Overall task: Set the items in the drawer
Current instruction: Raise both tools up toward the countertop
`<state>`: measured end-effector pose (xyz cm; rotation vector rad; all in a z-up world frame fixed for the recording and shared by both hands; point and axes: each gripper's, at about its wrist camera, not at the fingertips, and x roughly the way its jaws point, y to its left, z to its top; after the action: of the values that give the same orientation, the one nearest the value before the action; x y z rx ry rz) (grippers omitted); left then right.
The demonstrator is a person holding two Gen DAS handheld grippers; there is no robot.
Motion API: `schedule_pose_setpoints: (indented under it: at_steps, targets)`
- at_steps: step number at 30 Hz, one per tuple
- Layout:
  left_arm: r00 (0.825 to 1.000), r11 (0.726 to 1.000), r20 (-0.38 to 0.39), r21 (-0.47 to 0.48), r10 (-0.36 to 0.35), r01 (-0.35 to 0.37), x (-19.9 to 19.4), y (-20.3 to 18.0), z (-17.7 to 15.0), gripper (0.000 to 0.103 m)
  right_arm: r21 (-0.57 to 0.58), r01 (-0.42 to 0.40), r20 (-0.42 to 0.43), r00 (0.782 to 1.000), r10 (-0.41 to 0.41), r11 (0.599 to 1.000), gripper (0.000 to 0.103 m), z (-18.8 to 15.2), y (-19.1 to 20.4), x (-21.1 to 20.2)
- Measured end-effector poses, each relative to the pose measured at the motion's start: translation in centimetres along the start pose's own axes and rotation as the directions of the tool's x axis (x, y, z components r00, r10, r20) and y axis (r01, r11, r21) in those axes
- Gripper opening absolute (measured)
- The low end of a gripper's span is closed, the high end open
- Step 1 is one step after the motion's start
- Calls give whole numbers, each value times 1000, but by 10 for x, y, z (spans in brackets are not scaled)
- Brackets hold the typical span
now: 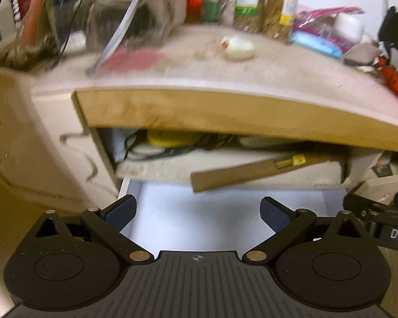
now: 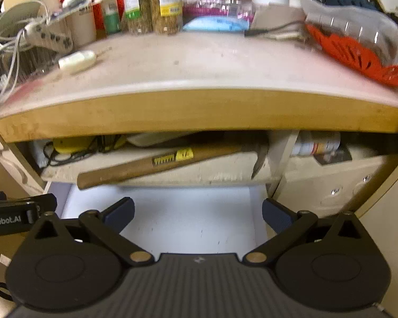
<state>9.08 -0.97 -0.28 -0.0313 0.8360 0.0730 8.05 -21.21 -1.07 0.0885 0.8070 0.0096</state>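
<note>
An open drawer with a bare white floor sits pulled out below the desk; it also shows in the right wrist view. My left gripper is open and empty, just above the drawer. My right gripper is open and empty over the same drawer. A small white object lies on the desktop; it also shows in the right wrist view. A wooden-handled hammer lies on the shelf above the drawer, its handle sticking out over the drawer's back.
The desktop carries jars, a power strip with cables, a blue pack and an orange strainer. A yellow device with black cords sits on the shelf. A cabinet side stands left.
</note>
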Motion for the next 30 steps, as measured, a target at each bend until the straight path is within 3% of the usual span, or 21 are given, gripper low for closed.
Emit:
schedule_pose_setpoints:
  at_steps: [14,24,30]
  targets:
    - [978,999,204,15,-45,43,-22,-2,17,103,-9,12,177,984,-10,1000,103,16,-6,-28]
    - [952,997,295,26,-79,75,-36,-2,20,103,2,-8,216,976,7,1000,103,18,-7,-33]
    - [952,996,294,38,-87,80,-38,-6,25,103,4,-13,230,973,12,1000,103,19,-7,-36]
